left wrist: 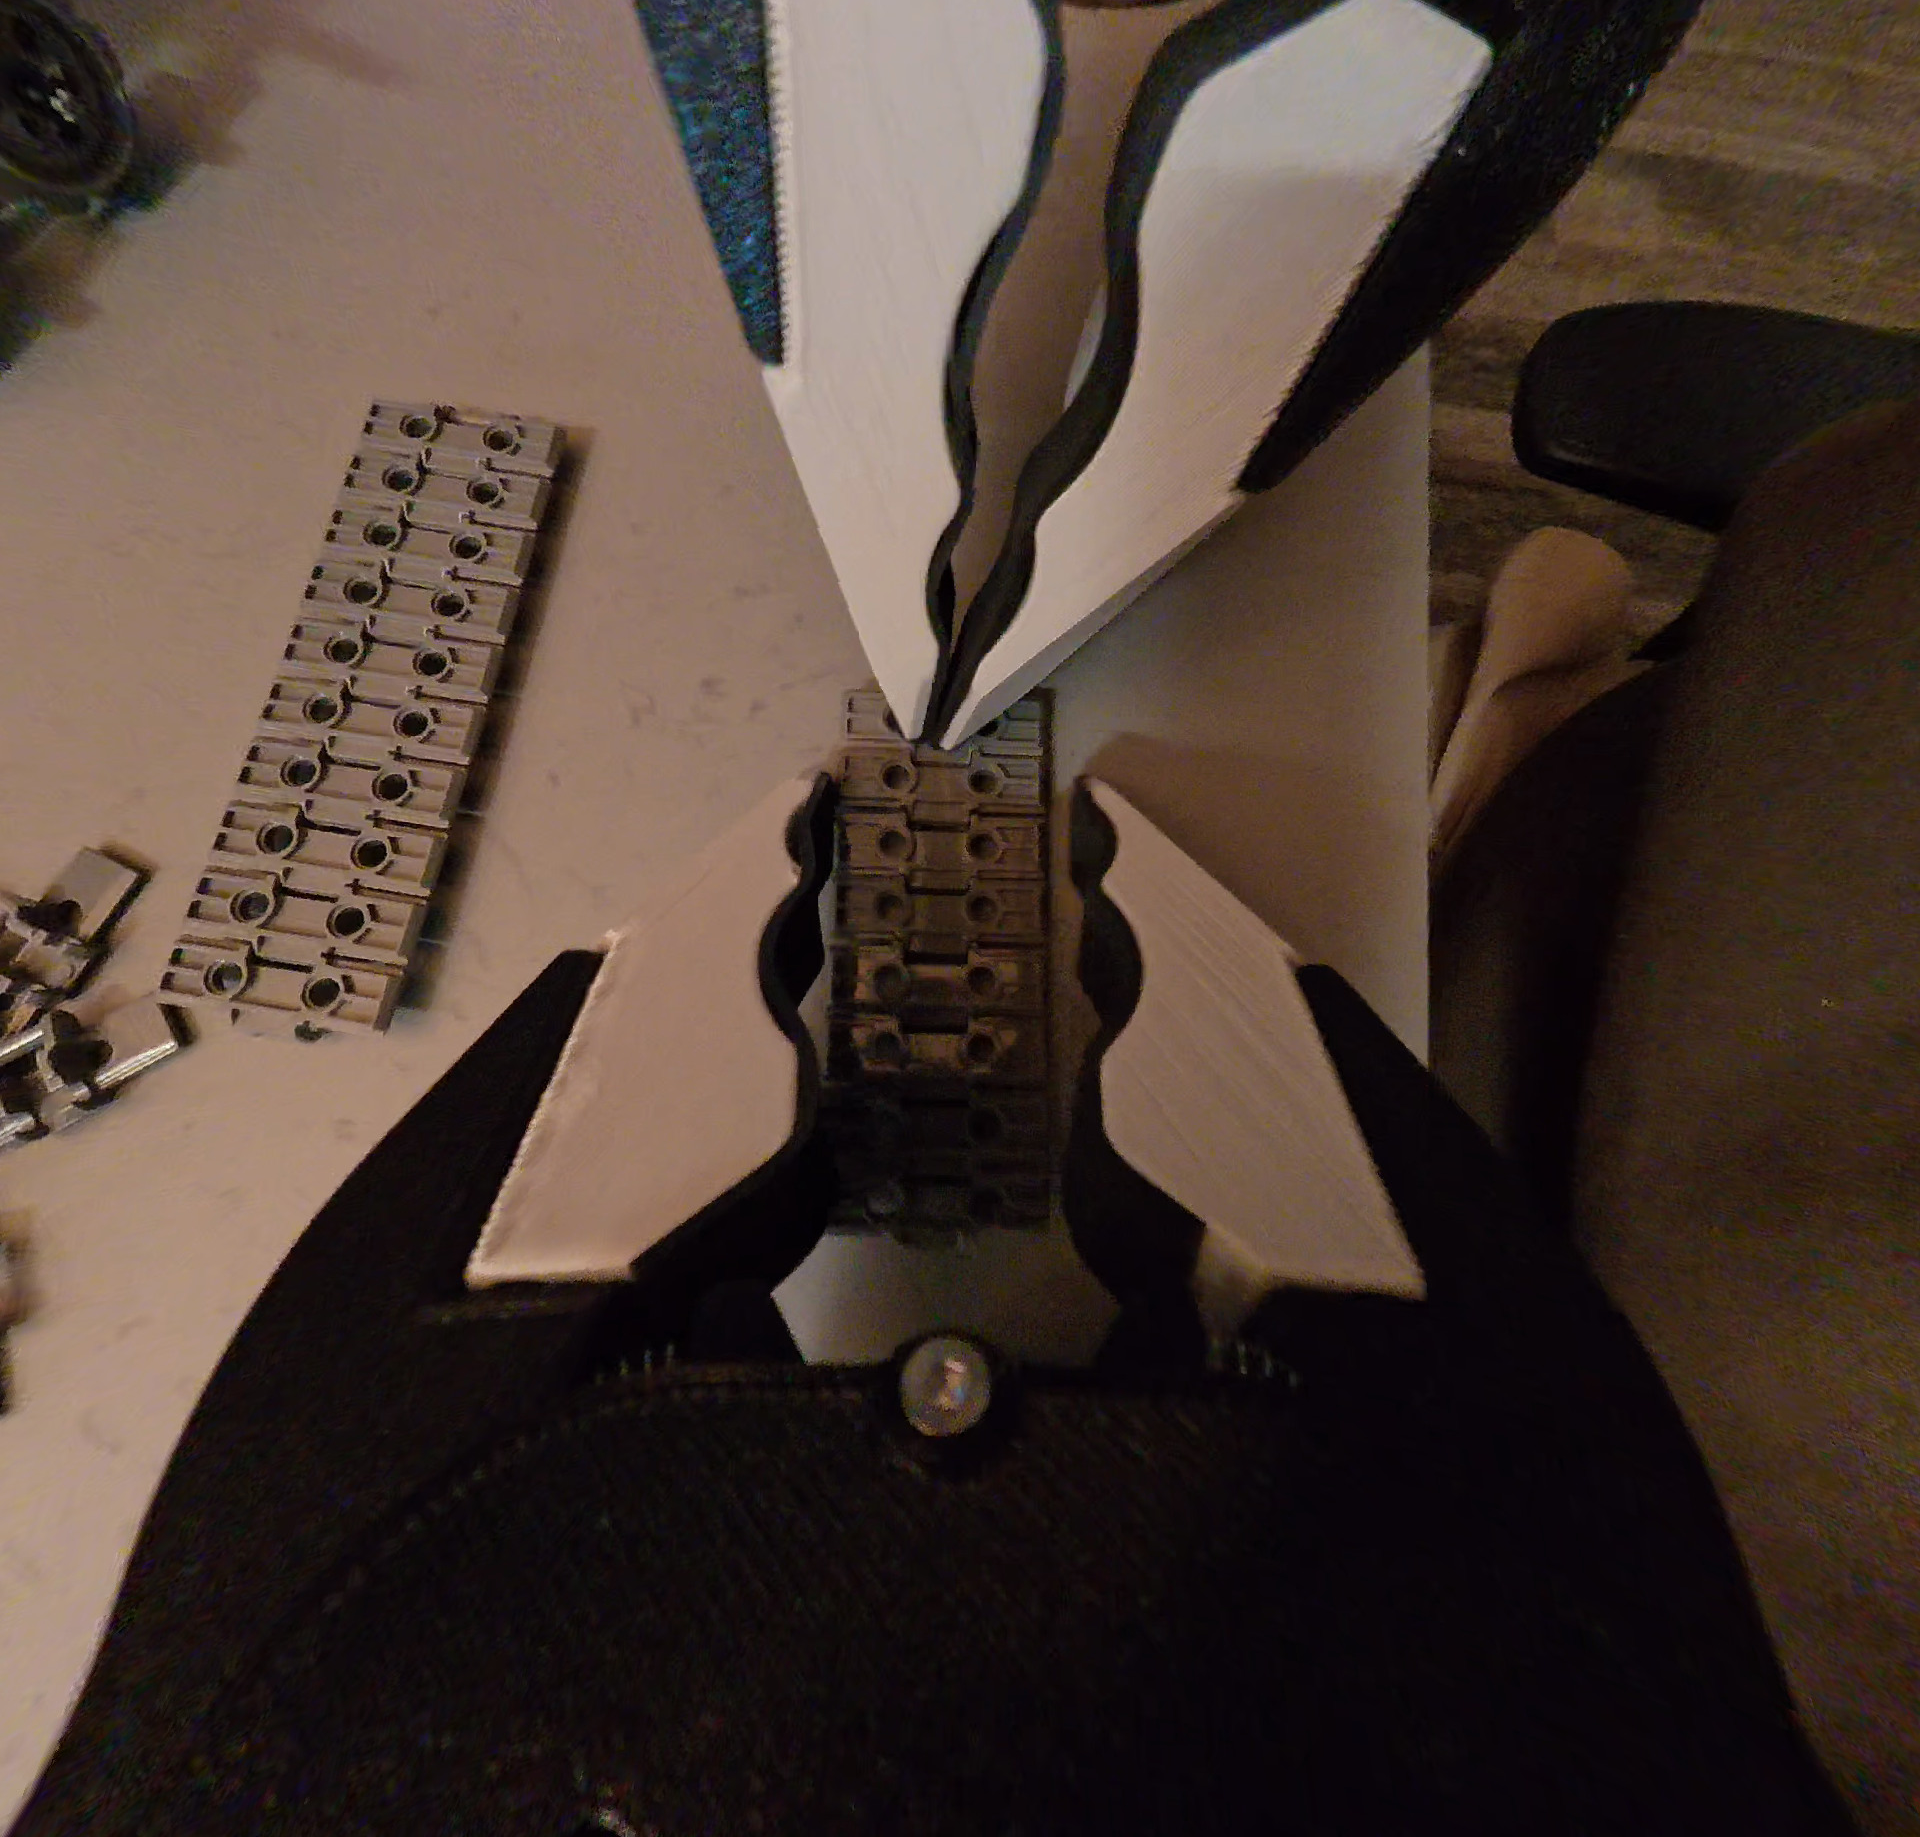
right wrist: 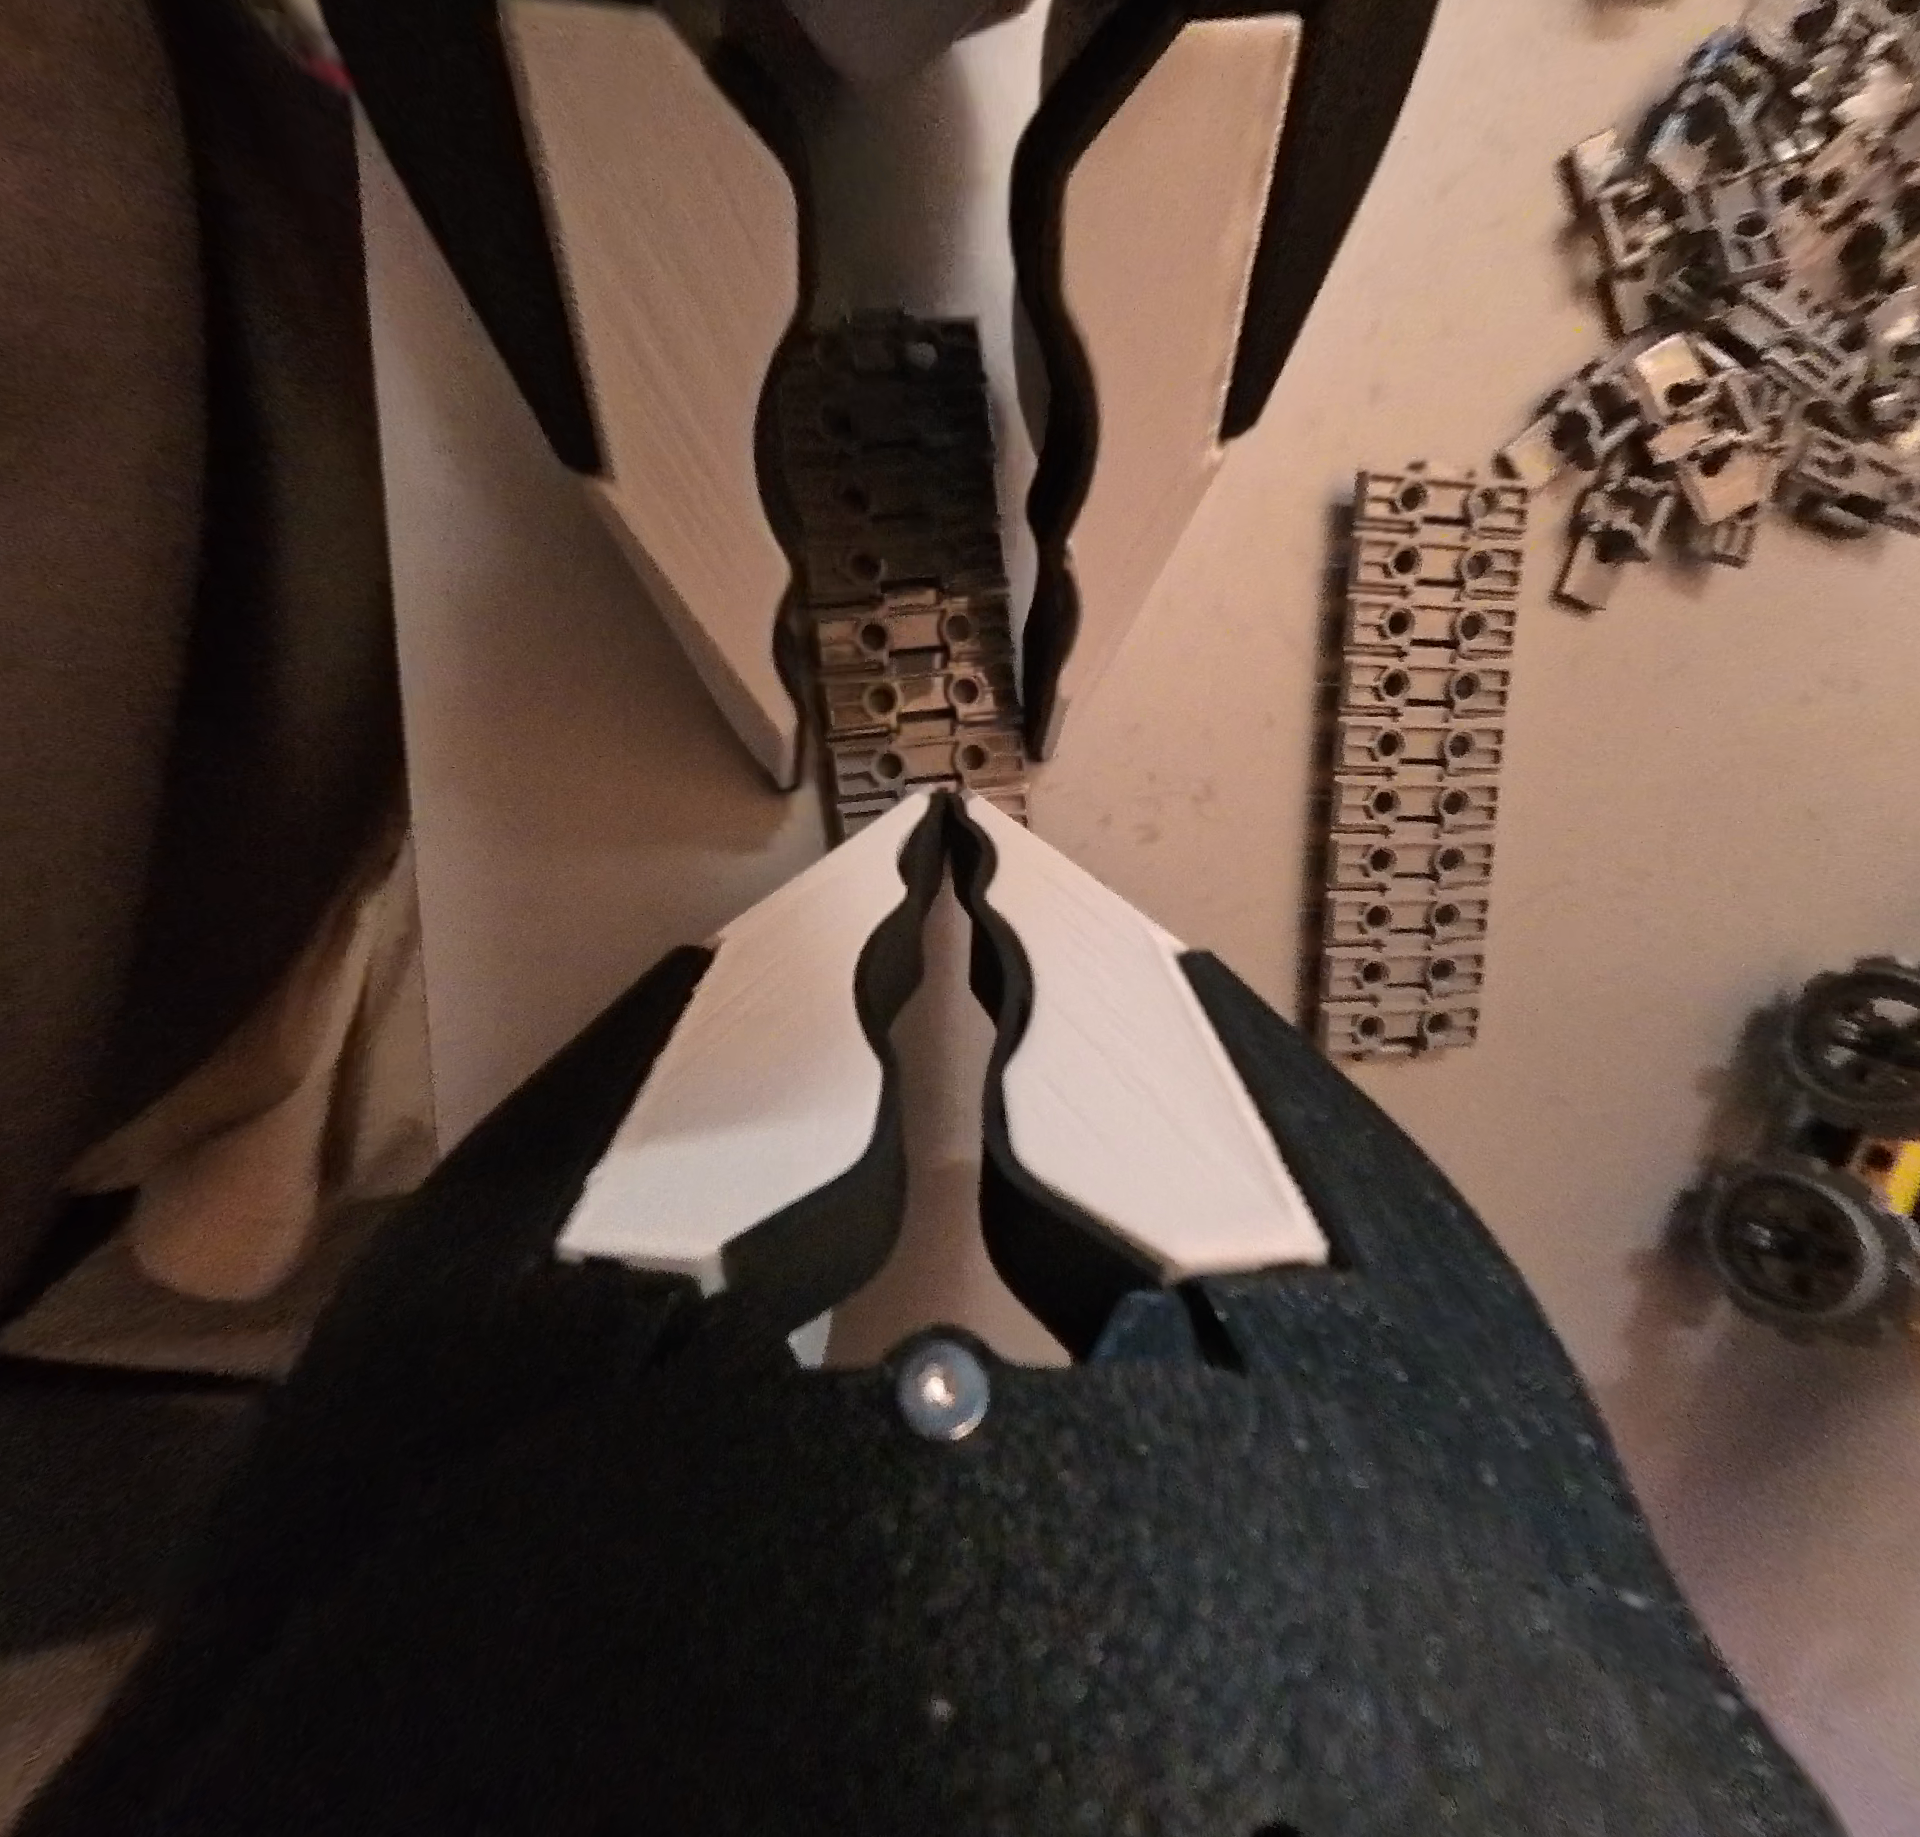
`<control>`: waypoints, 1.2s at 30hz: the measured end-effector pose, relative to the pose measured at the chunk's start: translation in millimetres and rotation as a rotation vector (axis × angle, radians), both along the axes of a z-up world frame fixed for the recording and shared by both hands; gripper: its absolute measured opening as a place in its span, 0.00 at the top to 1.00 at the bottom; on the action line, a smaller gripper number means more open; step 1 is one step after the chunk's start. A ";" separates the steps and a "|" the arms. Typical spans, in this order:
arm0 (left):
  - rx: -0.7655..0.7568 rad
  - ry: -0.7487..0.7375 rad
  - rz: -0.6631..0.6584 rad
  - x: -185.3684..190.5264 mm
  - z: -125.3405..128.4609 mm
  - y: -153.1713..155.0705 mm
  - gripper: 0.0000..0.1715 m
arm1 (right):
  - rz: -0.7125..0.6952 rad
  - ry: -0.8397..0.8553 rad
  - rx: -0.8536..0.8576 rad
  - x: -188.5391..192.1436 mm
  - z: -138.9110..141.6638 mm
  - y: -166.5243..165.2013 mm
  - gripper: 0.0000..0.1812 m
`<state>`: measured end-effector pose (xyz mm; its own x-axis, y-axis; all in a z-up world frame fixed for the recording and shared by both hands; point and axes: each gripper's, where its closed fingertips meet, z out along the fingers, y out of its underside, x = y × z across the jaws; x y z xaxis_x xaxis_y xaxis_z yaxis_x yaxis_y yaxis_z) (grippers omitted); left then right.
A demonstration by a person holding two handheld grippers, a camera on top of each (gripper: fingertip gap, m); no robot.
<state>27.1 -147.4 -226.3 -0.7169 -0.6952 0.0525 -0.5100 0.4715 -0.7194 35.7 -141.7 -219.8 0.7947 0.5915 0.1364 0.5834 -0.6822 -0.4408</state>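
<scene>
Grey plastic track strip [left wrist: 940,940], made of linked segments with paired round holes, is seen lying flat on the pale tabletop [left wrist: 540,260] close to the table's edge, lengthwise between the two grippers. Left gripper [left wrist: 940,811], with white fingers and wavy black pads, is held spread, one finger on either side of the strip; whether the pads touch the strip's edges cannot be told. Right gripper [right wrist: 943,800], of the same build, is shown with its tips pressed together at the strip's opposite end [right wrist: 914,707]; whether a segment is pinched between the tips cannot be told. In the left wrist view the right gripper [left wrist: 940,738] is seen coming in from the top, tip down on the strip's far end. A second grey linked track strip [left wrist: 358,707] is laid flat well apart from the first, roughly parallel to it [right wrist: 1413,769]. Beyond it a loose heap of grey and black link pieces [right wrist: 1714,291] is scattered on the table. A small dark wheeled chassis with grey wheels and a yellow part [right wrist: 1818,1153] is placed near the second strip's end. A black chair armrest [left wrist: 1704,405] is visible past the table edge.
</scene>
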 end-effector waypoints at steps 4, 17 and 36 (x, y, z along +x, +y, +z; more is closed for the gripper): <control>-0.044 -0.008 0.055 -4.5 13.1 9.4 0.68 | -0.082 0.079 0.061 -8.1 3.7 -4.9 0.88; 0.003 -0.028 0.123 -24.1 7.2 25.3 0.68 | -0.315 0.405 0.182 -30.2 14.3 -2.3 1.00; -0.031 -0.004 0.108 -23.6 3.3 19.7 0.74 | -0.283 0.126 0.166 -20.8 0.6 6.8 1.00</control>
